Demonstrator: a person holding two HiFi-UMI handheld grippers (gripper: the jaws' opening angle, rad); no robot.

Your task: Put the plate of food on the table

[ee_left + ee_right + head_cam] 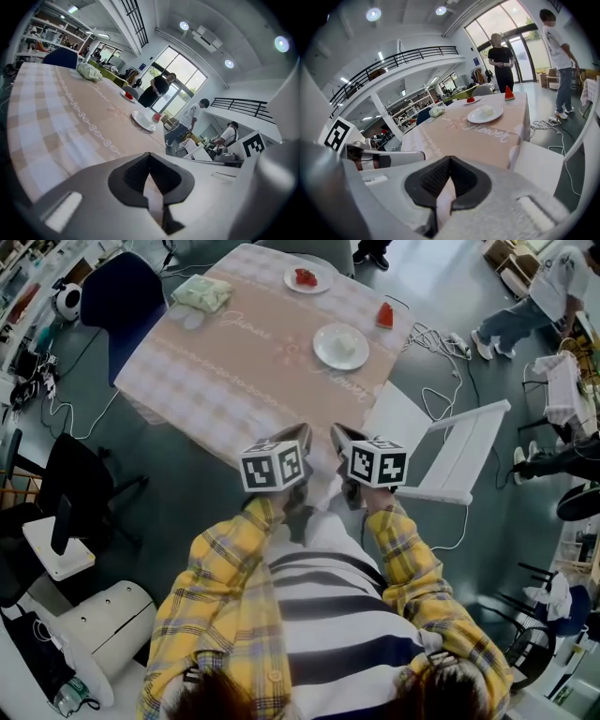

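Left gripper (300, 437) closed, empty | right gripper (342, 439) likewise | both hung off desk (234, 362) near edge | plate (340, 346) sat by right edge | judged: open wide, grip rim level.

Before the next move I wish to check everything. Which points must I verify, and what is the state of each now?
1. Left gripper empty: ok, jaws together, nothing between.
2. Right gripper empty: ok, jaws together too.
3. White plate with pale food fully on the table: ok.
4. Small plate with red food on the table: ok.
5. Red wedge away from the edge: not ok, it sits at the table's edge.
6. Further plate to bring: cannot tell.
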